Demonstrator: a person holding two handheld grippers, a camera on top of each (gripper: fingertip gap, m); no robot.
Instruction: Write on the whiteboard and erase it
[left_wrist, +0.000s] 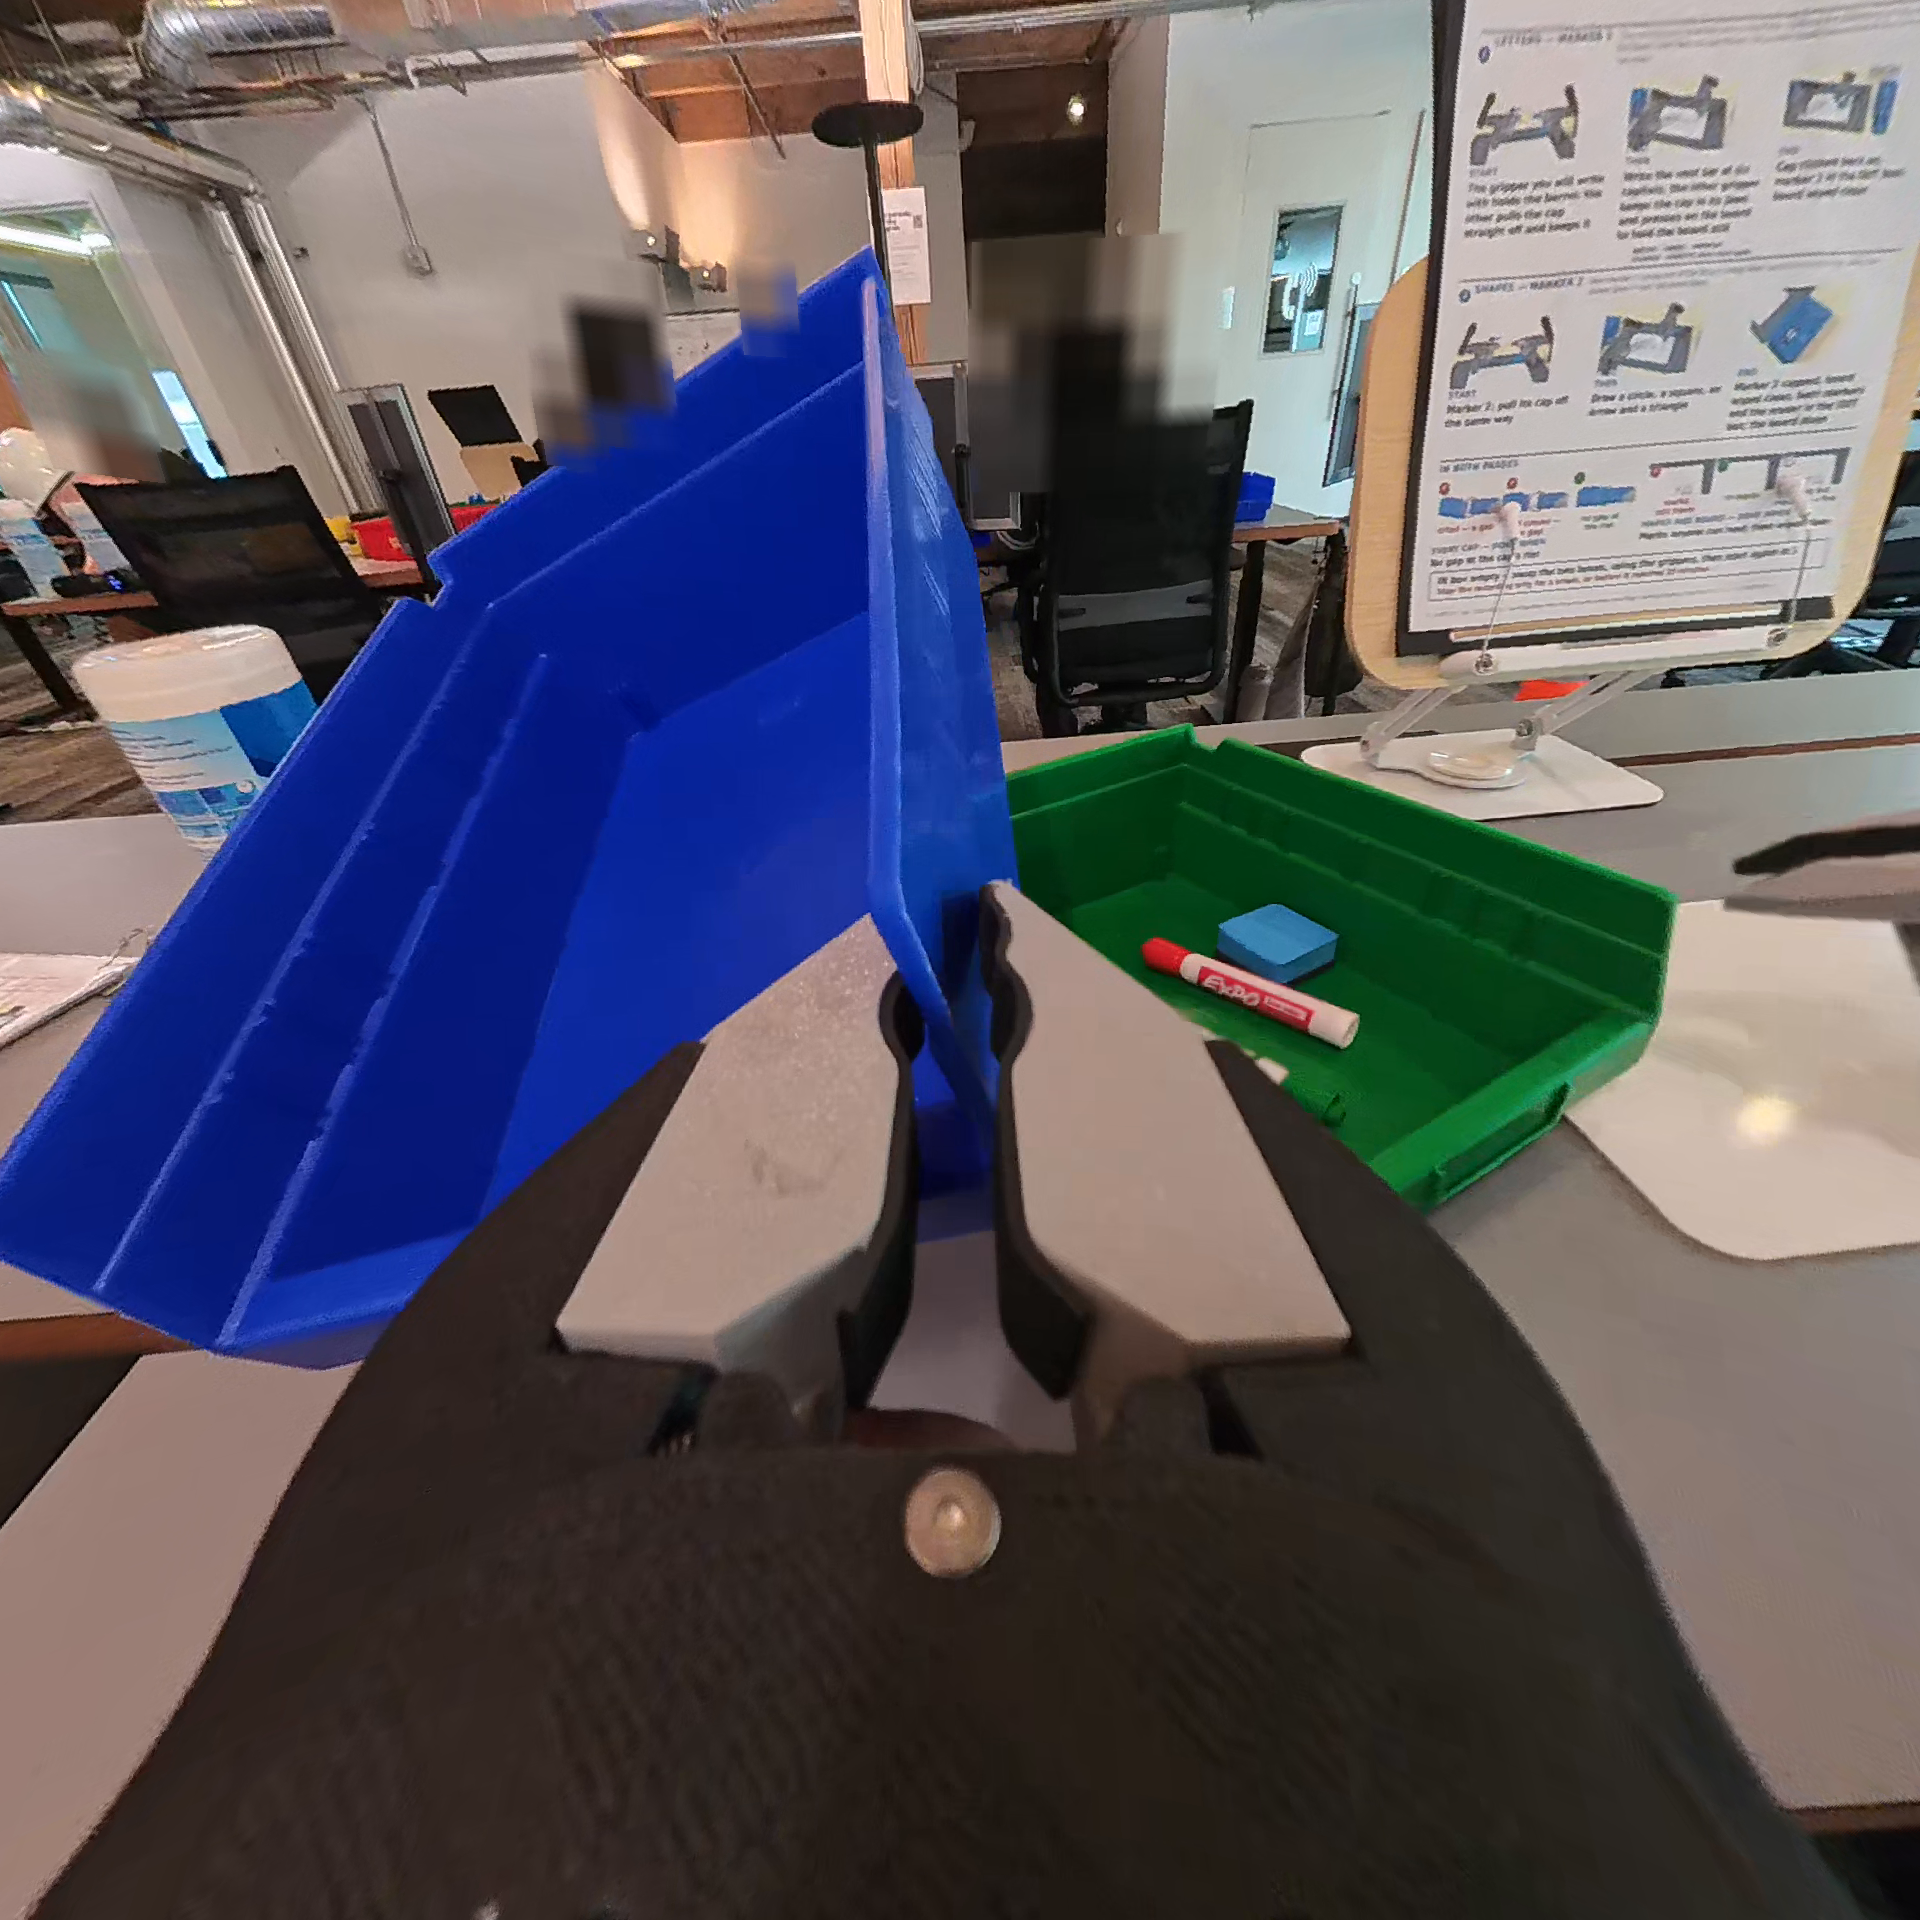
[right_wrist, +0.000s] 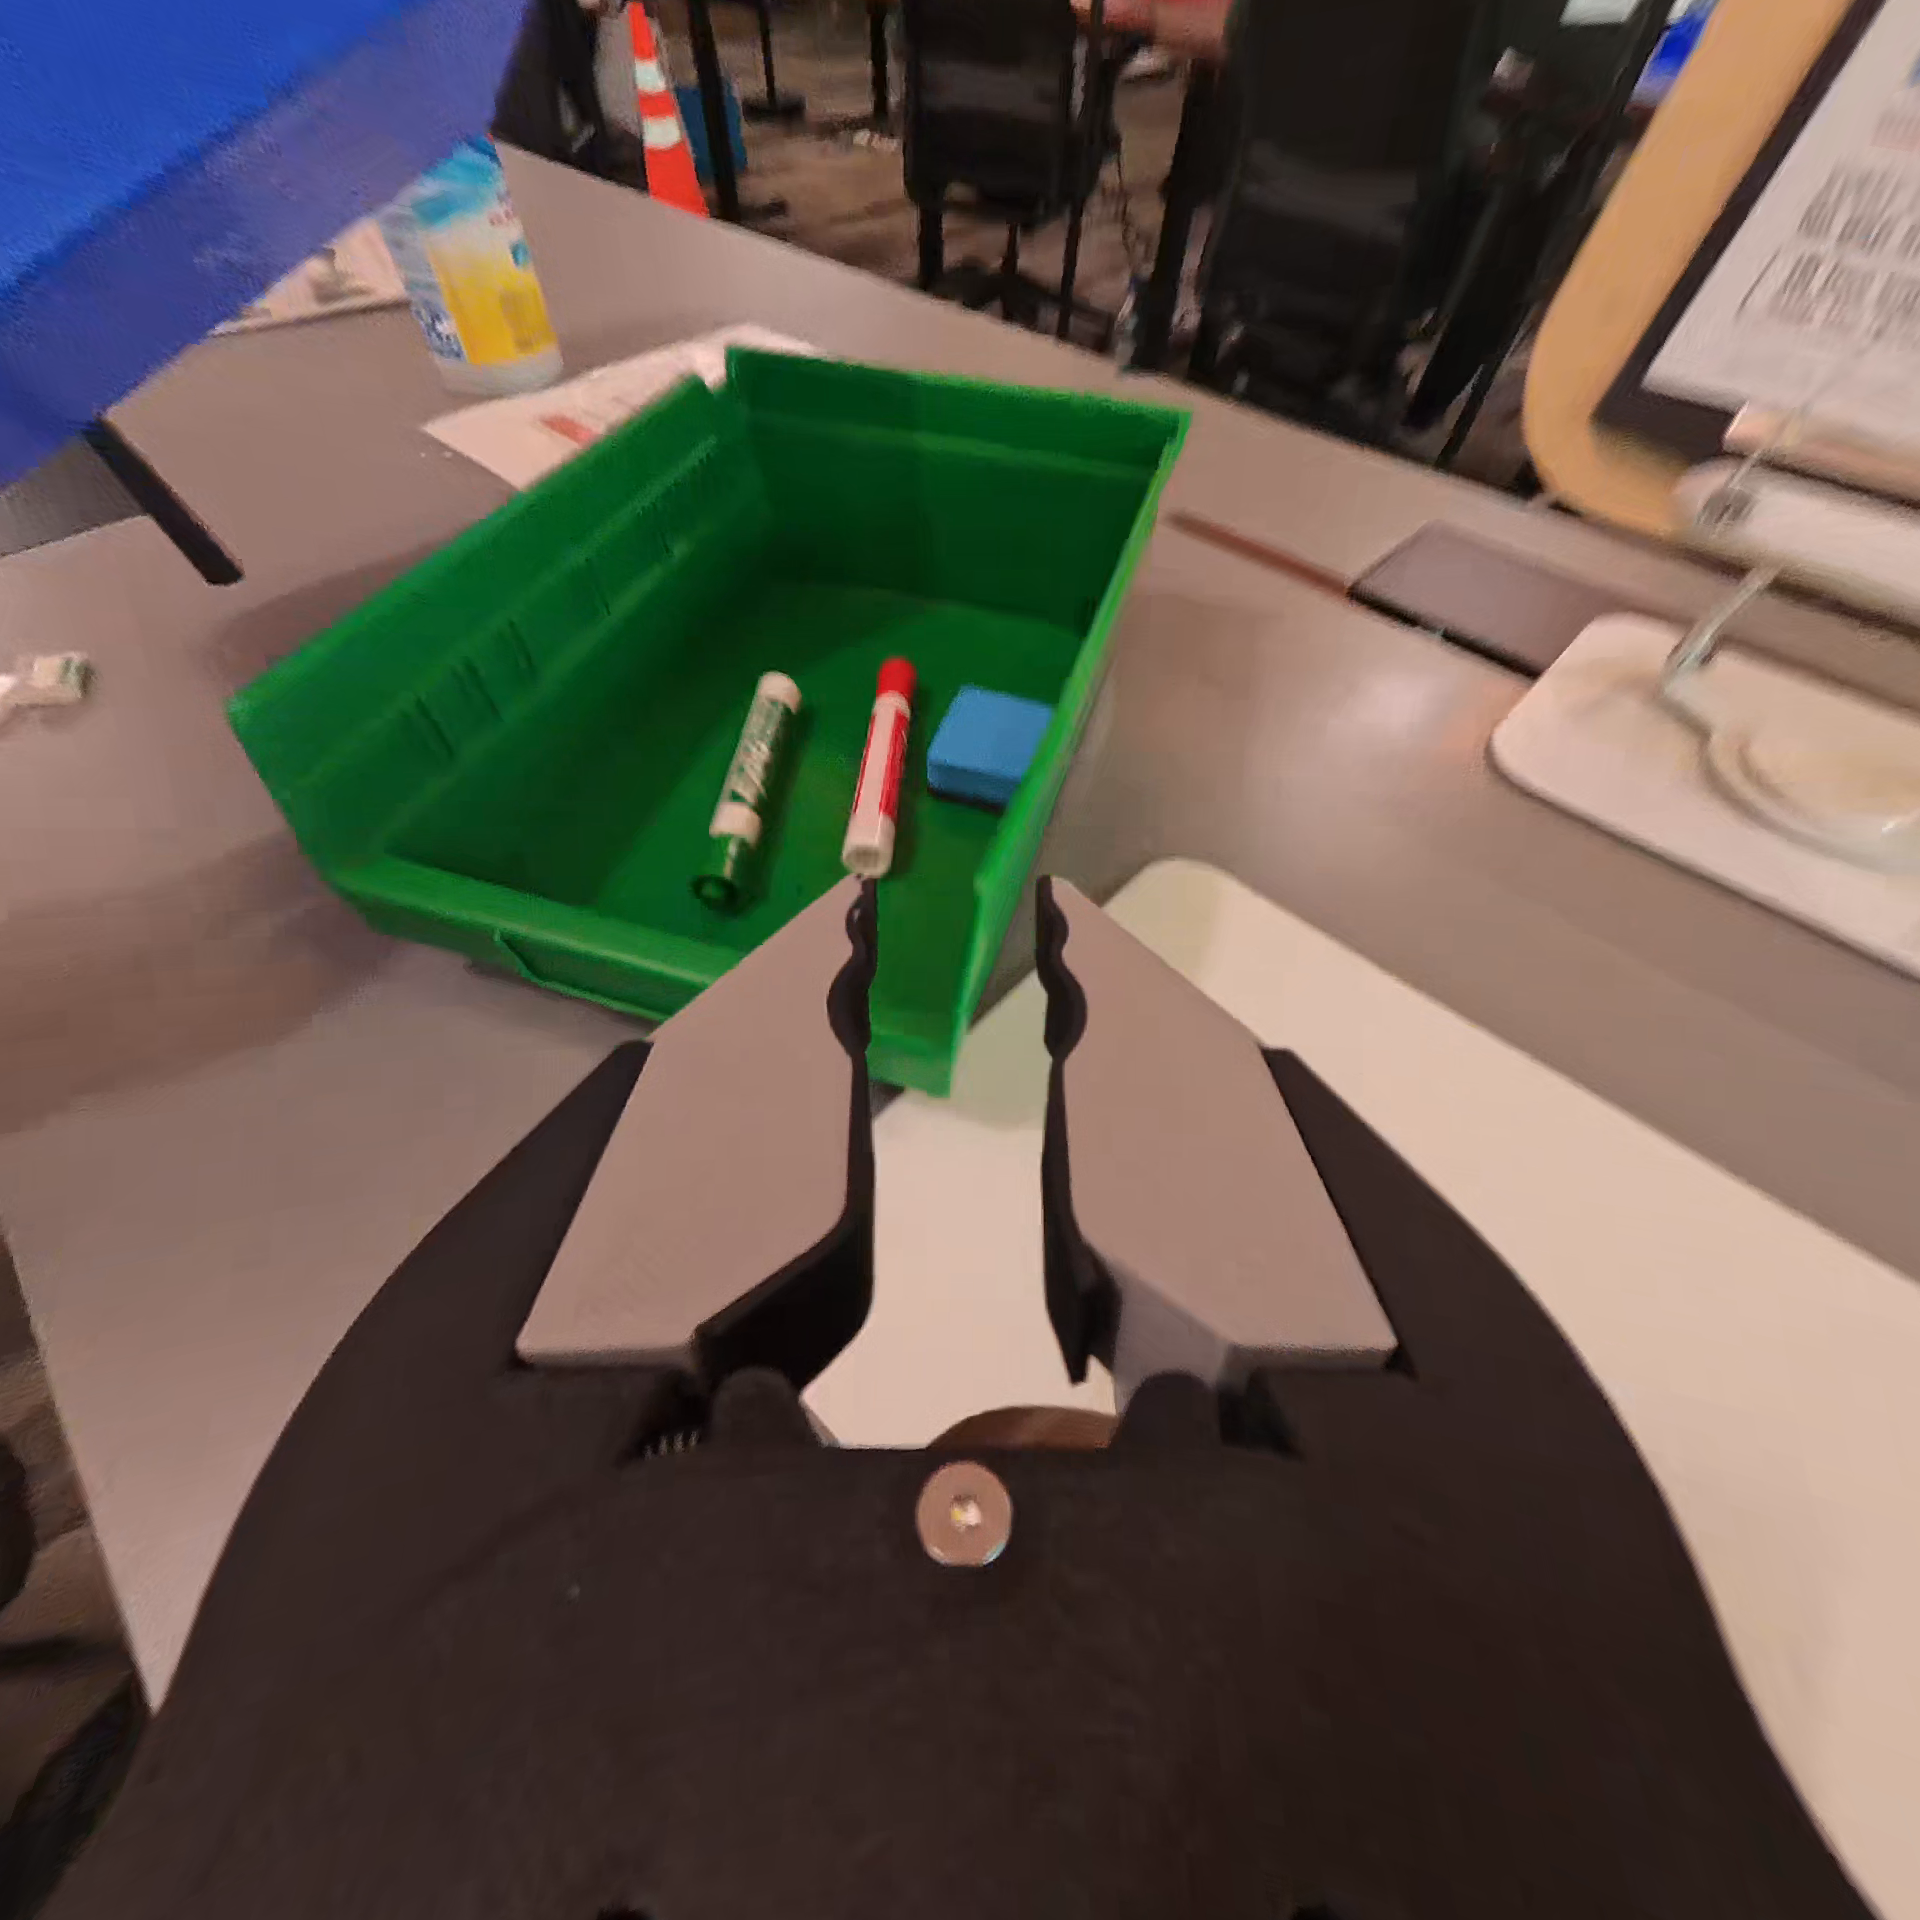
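Note:
My left gripper (left_wrist: 940, 935) is shut on the side wall of an empty blue bin (left_wrist: 623, 883) and holds it tilted up off the table. The blue bin also shows at the top left of the right wrist view (right_wrist: 156, 156). Beside it a green bin (left_wrist: 1351, 821) (right_wrist: 468, 623) holds a red marker (left_wrist: 1247, 992) (right_wrist: 883, 764), a green marker (right_wrist: 753, 774) and a blue eraser (left_wrist: 1276, 940) (right_wrist: 987, 743). My right gripper (right_wrist: 951, 894) is open and empty above the white whiteboard (right_wrist: 1455, 1195) (left_wrist: 1766, 1091), just short of the green bin's near corner.
A stand with an instruction sheet (left_wrist: 1642, 343) (right_wrist: 1714, 312) sits behind the whiteboard. A wipes canister (left_wrist: 197, 727) (right_wrist: 483, 281) and papers (right_wrist: 603, 405) lie at the left. Office chairs and an orange cone (right_wrist: 665, 114) are beyond the table. The grippers' ends are close to 30 cm from one another.

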